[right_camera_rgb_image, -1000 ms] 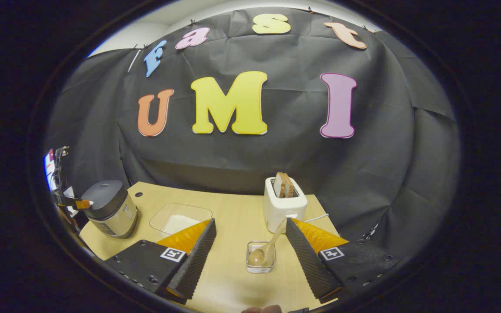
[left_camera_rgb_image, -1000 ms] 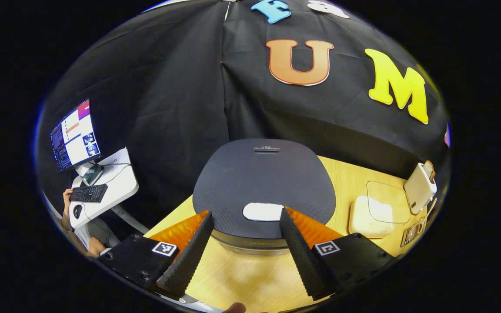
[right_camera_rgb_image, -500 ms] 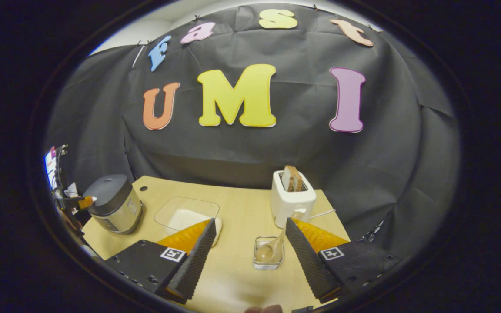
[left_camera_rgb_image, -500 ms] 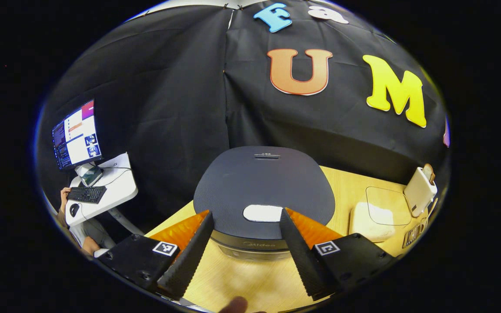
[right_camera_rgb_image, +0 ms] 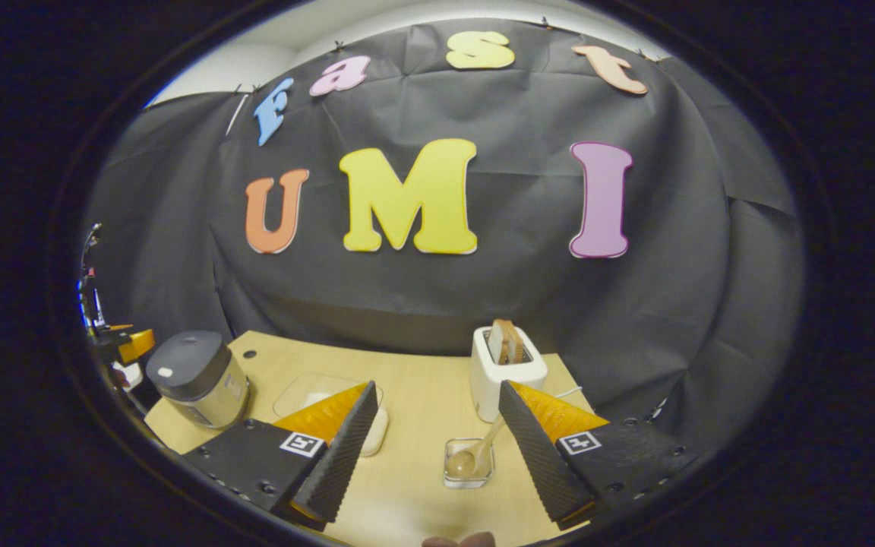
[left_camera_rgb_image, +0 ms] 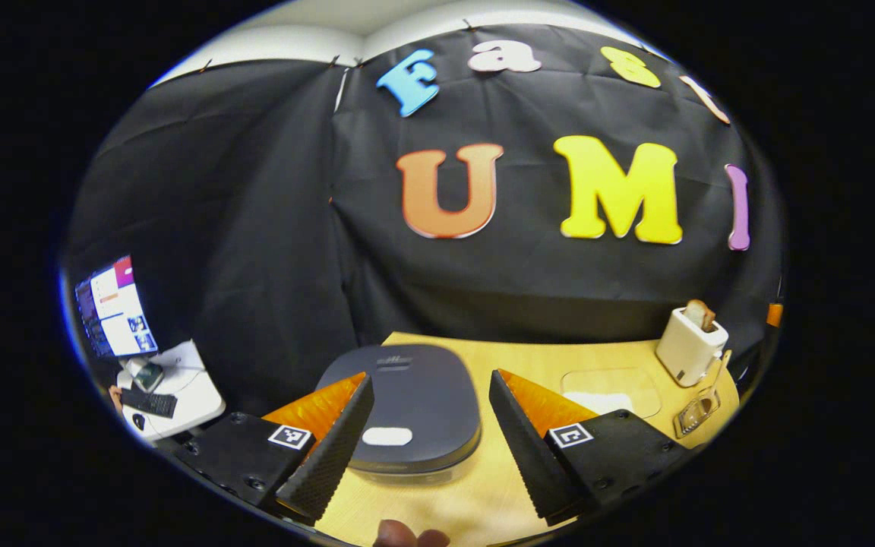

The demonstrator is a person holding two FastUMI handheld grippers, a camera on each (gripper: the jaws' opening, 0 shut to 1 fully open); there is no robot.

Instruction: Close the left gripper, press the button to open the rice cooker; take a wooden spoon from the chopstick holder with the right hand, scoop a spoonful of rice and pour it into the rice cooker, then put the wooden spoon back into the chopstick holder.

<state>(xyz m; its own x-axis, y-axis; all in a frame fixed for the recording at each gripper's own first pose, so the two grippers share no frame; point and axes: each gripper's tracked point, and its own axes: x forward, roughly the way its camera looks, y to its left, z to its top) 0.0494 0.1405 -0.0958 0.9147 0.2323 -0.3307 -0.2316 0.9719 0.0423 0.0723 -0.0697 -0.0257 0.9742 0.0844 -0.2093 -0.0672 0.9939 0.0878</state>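
Left gripper [left_camera_rgb_image: 422, 441] hangs wide open above the shut rice cooker [left_camera_rgb_image: 407, 406], holding nothing. Right gripper [right_camera_rgb_image: 437, 448], jaws spread and empty, faces the wooden spoon [right_camera_rgb_image: 472, 454] in its holder [right_camera_rgb_image: 468, 463].

Wooden table [right_camera_rgb_image: 422, 395] carried everything | rice cooker [right_camera_rgb_image: 196, 378] stood at its left end | rice container [right_camera_rgb_image: 331, 403] just right of the cooker | toaster [right_camera_rgb_image: 506, 368] farther right | chopstick holder [right_camera_rgb_image: 469, 462] before the toaster.
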